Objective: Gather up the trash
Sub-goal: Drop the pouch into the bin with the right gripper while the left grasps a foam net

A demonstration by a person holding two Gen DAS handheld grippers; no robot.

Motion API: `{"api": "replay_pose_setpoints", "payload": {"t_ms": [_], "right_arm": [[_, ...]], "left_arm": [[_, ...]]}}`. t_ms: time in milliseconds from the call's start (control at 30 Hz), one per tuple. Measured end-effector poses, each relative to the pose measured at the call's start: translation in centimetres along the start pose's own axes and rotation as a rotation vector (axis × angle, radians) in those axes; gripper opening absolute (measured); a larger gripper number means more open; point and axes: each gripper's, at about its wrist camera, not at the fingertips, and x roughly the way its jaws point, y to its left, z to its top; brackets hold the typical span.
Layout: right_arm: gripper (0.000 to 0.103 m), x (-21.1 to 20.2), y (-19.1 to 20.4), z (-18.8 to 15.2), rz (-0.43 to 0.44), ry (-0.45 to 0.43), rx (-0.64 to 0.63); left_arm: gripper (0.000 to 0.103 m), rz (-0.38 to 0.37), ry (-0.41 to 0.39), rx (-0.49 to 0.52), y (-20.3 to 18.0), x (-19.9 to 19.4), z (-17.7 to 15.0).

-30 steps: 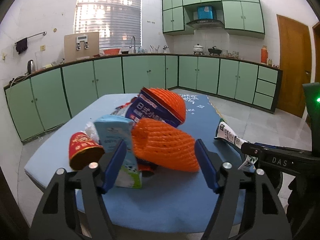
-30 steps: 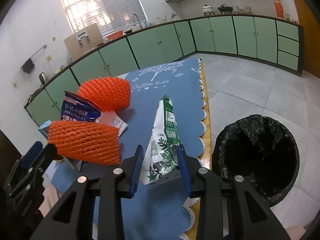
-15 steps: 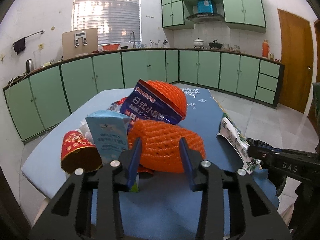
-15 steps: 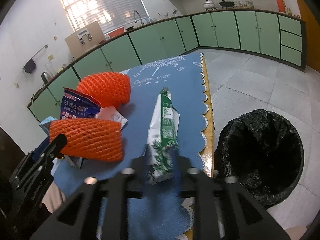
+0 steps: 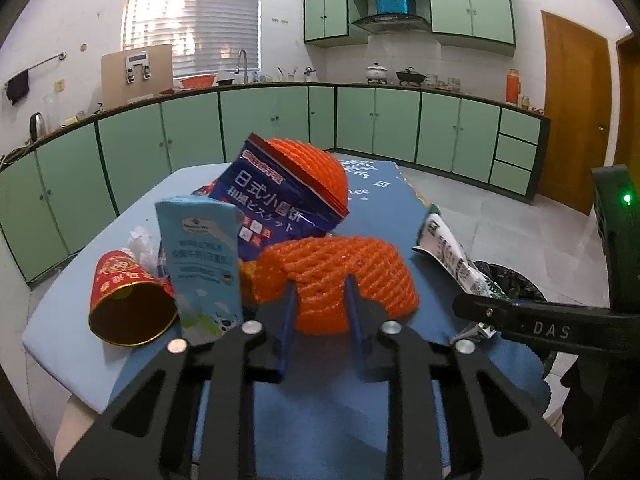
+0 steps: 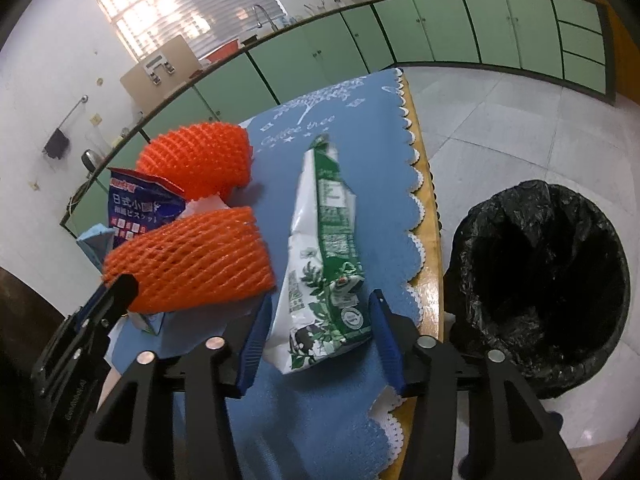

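green cabinets (image 5: 256, 128), window blinds (image 5: 192, 12), wooden door (image 5: 572, 120)

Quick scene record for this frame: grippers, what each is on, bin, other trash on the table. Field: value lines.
left gripper: jaws closing, pinching orange foam net
right gripper: jaws opening, green-white wrapper between them on the blue tablecloth
bin: black-lined, on floor beside table
other trash: red paper cup, light blue carton, dark blue snack bag, second orange net

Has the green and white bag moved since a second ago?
Cannot tell: the green and white bag lies along the blue cloth's scalloped edge as before; only the camera shifted.
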Motion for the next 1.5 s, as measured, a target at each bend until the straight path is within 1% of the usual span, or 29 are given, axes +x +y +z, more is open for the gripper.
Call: {"api": "replay_pose_setpoints", "payload": {"t_ms": [67, 167, 200, 233, 400, 533, 733, 800, 900, 967, 1033, 1167, 1333, 1433, 1500], "right_arm": [[0.046, -0.1, 0.0, 0.1, 0.0, 0.0, 0.001], [0.044, -0.7, 0.4, 0.1, -0.015, -0.02, -0.021], [0.043, -1.0, 0.5, 0.2, -0.018, -0.03, -0.031], [0.037, -1.3, 0.5, 0.3, -0.014, -0.04, -0.033], [0.037, -2.2, 0.4, 1.0, -0.017, -0.053, -0.042], [0.037, -2.9, 0.1, 1.2, -0.01, -0.074, -0.034], [0.037, -4.9, -0.8, 2.0, -0.018, -0.132, -0.027], [0.037, -6.3, -2.2, 2.5, -0.036, -0.164, -0.005], [0.037, -8.3, -5.0, 3.2, -0.116, -0.205, 0.021], [0.037, -9.3, -7.2, 3.6, -0.161, -0.22, 0.043], [0.037, -9.9, -9.7, 4.1, -0.209, -0.225, 0.061], [0.037, -9.7, -13.9, 4.7, -0.269, -0.227, 0.096], [0.038, -8.5, -18.1, 5.1, -0.323, -0.228, 0.12], [0.038, -7.5, -20.3, 5.2, -0.331, -0.211, 0.146], [0.038, -6.6, -22.2, 5.2, -0.336, -0.192, 0.166]], "left_arm": [[0.013, -0.017, 0.004, 0.001, -0.2, 0.1, -0.2], [0.009, -0.027, -0.005, 0.004, -0.3, 0.0, -0.3], [0.008, -0.028, -0.01, 0.001, -0.4, -0.2, -0.3], [0.008, -0.028, -0.016, 0.001, -0.4, -0.3, -0.3], [0.007, -0.033, -0.05, -0.01, -0.6, -1.2, 0.0], [0.006, -0.045, -0.104, -0.016, -1.1, -2.4, 0.7], [0.006, -0.096, -0.176, 0.004, -3.5, -3.2, 2.4], [0.006, -0.126, -0.187, 0.007, -4.7, -3.0, 2.9], [0.006, -0.19, -0.208, 0.015, -7.4, -2.6, 3.8], [0.006, -0.238, -0.209, 0.021, -9.9, -1.8, 4.4], [0.006, -0.27, -0.2, 0.027, -12.0, -0.8, 4.6], [0.006, -0.322, -0.145, 0.036, -17.1, 2.8, 4.8], [0.007, -0.327, -0.101, 0.061, -21.5, 6.4, 4.4], [0.007, -0.334, -0.056, 0.061, -24.1, 8.7, 4.1], [0.008, -0.337, -0.028, 0.061, -24.9, 10.1, 3.9]]}}
